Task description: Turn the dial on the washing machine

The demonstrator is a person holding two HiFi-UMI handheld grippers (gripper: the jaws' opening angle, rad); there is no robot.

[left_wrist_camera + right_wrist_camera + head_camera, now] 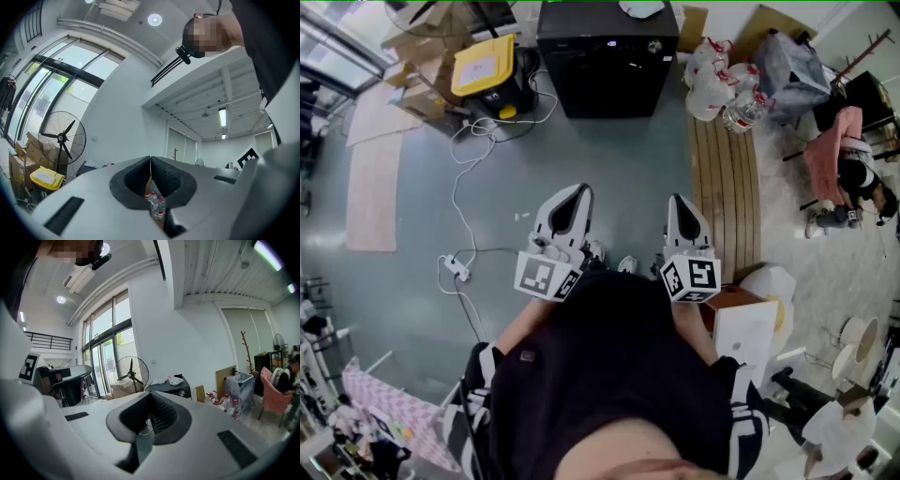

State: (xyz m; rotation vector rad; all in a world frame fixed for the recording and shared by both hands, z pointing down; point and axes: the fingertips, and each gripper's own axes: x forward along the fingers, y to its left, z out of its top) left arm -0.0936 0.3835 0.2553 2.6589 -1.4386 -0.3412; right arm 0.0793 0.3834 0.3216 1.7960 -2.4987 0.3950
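The black washing machine (607, 56) stands against the far wall, with a small round dial (653, 45) near its top right corner. In the right gripper view the machine (171, 387) and its dial (182, 393) lie far off, just beyond the jaws. My left gripper (578, 192) and right gripper (680, 200) are held side by side close to the person's body, pointing at the machine from well short of it. Both are shut with nothing in them; the left gripper (150, 159) and the right gripper (151, 394) each show their pads meeting.
A yellow case (485, 64) sits left of the machine, and a white cable runs to a power strip (455, 269) on the grey floor. To the right lie a wooden slatted bench (727, 178), water bottles (722, 89) and a seated person (853, 183). A standing fan (131, 372) is left of the machine.
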